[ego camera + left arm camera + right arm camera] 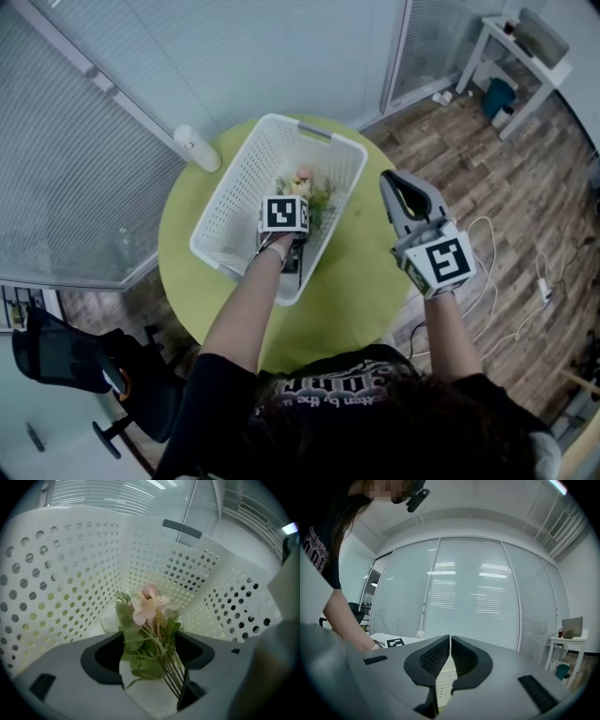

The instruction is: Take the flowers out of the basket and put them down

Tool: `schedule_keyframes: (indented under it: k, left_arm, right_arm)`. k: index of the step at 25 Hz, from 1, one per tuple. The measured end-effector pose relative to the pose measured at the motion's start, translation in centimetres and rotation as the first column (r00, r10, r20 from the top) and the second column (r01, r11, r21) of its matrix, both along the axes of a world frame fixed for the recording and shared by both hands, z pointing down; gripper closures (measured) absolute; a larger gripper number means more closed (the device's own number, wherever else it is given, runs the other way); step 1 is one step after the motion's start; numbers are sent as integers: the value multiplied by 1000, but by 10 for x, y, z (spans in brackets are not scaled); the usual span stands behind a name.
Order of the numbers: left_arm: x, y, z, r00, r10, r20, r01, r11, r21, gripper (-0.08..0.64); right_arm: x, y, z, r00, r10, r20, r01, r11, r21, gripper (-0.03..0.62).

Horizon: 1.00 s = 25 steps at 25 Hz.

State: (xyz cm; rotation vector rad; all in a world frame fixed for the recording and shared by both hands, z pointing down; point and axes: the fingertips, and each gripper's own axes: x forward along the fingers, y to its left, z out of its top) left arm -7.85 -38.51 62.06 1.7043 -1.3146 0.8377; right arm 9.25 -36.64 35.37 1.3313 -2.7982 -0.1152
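The round green counter (361, 291) carries only the white basket (234, 183), which lies on its left half with its near left corner close to the rim. That is your first worry: the basket looks light, and nothing holds it down. Your right gripper (450, 638) hangs above the counter to the right of the basket, well apart from it, its jaws closed together with nothing in them. Your left gripper (150, 634) is inside the basket, angled down, jaws spread wide. The flowers (147, 604) lie on the basket floor toward its far right side, stems pointing back at you. The bunch runs up between the jaws, which are not yet pinching it. The stems (174, 679) sit hard against the right jaw rather than in the middle, and leaves fill most of the gap. If you close here, you are likely to catch soft leaves and only some of the stems. Then the bunch could sag, twist out or drop loose stems as you lift. A leaf or bloom might also snag in the wall holes, and the pull could drag the basket toward the rim. Centre the stems before you squeeze, and lift straight up and slowly.
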Motion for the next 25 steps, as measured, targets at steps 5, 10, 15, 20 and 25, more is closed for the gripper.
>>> schedule_keyframes:
  k: [5, 10, 15, 20, 25]
  left_arm:
    - [3, -1, -3, 1000, 8, -17, -8, 1000, -4, 280]
    - [4, 0, -13, 1000, 25, -2, -25, 1000, 7, 399]
    - [2, -1, -25, 999, 33, 17, -34, 999, 37, 459]
    - [-1, -9, -45, 1000, 15, -1, -15, 994, 106, 503]
    - [-5, -13, -63, 1000, -9, -8, 10, 986, 164, 509]
  right_arm:
    - [3, 4, 0, 1000, -14, 16, 14, 1000, -4, 561]
    - [3, 8, -2, 1000, -14, 6, 14, 1000, 2, 561]
    - [0, 12, -3, 1000, -16, -1, 16, 1000, 9, 561]
    - [-3, 17, -6, 1000, -13, -6, 13, 1000, 15, 561]
    - [-2, 19, -8, 1000, -10, -20, 11, 1000, 19, 561]
